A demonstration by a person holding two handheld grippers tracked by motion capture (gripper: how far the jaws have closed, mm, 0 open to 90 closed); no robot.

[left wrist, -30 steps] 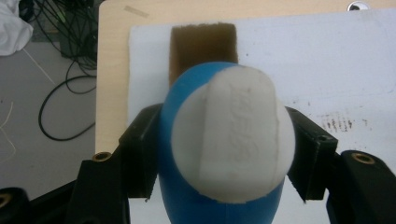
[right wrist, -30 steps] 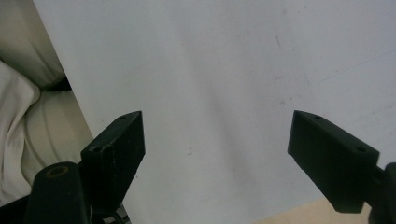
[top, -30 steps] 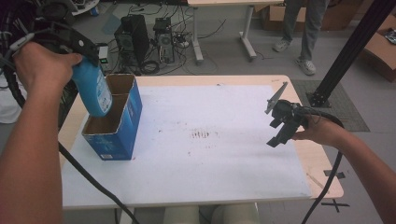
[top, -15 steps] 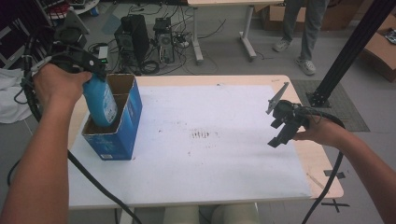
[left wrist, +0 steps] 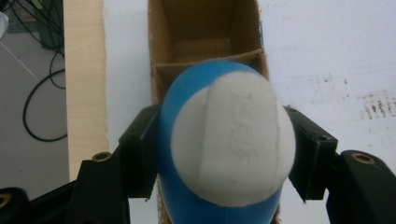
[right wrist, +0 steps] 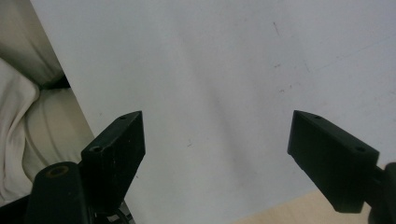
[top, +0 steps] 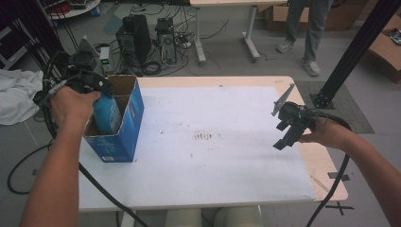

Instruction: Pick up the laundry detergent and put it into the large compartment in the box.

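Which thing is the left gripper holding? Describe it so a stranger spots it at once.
On the white-topped table, find the blue cardboard box at the left edge. The blue bottle stands halfway inside its near compartment, clamped by the left gripper; its rounded white end marks it out.

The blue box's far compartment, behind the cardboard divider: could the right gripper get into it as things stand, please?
Probably yes. The right gripper is open and holds nothing, bare table lies between, and the blue box is open-topped; the left gripper and its bottle occupy the near compartment.
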